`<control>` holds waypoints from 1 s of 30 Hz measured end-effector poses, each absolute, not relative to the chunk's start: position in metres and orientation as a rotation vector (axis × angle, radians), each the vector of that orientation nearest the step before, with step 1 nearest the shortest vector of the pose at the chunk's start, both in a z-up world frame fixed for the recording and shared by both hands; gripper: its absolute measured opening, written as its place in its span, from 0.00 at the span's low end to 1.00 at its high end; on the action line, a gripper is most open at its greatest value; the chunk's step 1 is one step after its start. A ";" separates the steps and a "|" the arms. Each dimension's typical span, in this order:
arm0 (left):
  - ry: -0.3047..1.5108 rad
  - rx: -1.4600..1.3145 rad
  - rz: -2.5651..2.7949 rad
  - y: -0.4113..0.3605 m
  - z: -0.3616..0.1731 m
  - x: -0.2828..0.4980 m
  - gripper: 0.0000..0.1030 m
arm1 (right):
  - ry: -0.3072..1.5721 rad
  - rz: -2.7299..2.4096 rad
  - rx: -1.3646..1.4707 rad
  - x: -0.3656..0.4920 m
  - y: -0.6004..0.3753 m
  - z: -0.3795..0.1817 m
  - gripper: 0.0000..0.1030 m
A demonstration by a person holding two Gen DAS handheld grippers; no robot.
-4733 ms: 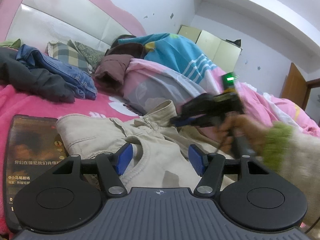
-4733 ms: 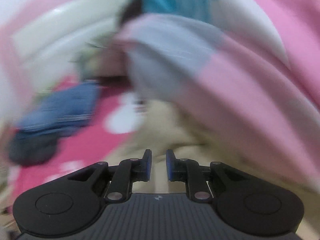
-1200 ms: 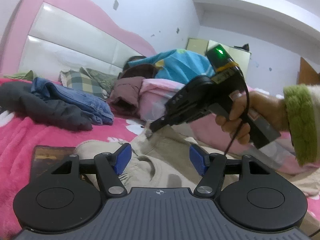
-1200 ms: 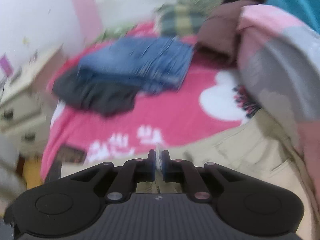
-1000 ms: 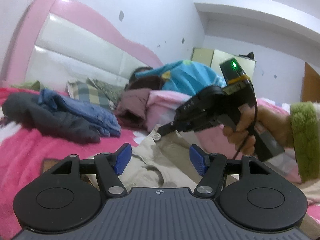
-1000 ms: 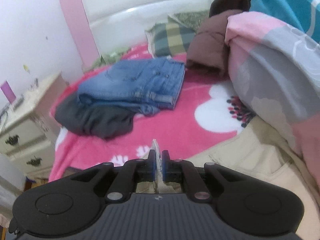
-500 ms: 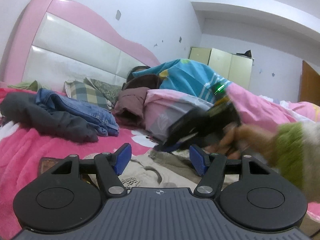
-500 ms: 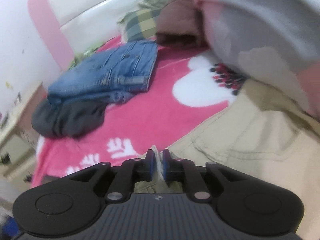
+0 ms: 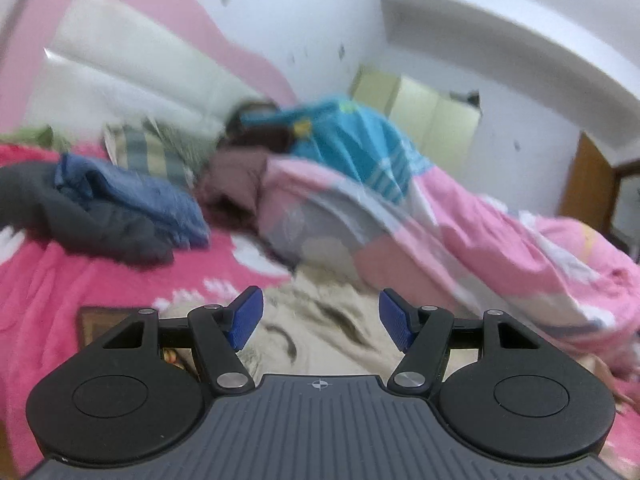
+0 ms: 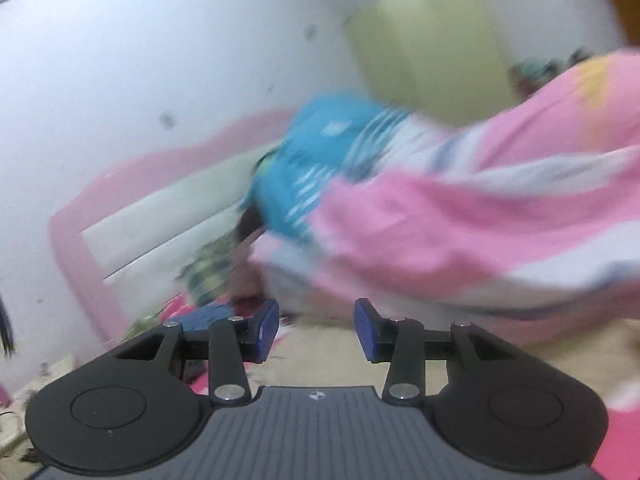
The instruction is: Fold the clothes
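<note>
Now your right gripper (image 10: 315, 330) has just opened its jaws and let go the cloth edge it pinched a second ago, nothing between them, so that fold looks laid; your left gripper (image 9: 321, 320) hangs open and empty over the beige garment (image 9: 320, 328). It lies near you on the pink blanket (image 9: 60, 280), folded jeans (image 9: 132, 200) far left, quilt (image 9: 460, 240) right, pale wardrobe (image 9: 416, 120) beyond

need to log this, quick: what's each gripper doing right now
left gripper: open, empty, over the beige trousers.
right gripper: open, empty, jaws have just been opening.
</note>
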State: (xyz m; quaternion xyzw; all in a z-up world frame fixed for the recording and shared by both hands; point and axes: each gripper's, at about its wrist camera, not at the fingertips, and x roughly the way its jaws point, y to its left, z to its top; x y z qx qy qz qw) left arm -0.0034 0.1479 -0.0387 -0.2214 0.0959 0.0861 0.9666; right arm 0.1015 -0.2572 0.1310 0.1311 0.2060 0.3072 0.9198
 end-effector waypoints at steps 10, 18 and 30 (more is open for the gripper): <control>0.508 -0.684 0.061 0.150 -0.039 -0.031 0.53 | 0.434 0.794 -0.186 -0.042 -0.190 0.055 0.42; 0.490 -0.691 0.163 0.150 -0.045 -0.057 0.41 | 0.189 0.969 -0.760 -0.077 -0.021 -0.034 0.39; 0.706 -0.796 0.042 0.197 -0.065 0.019 0.43 | 0.252 0.808 -1.117 -0.055 0.023 -0.095 0.20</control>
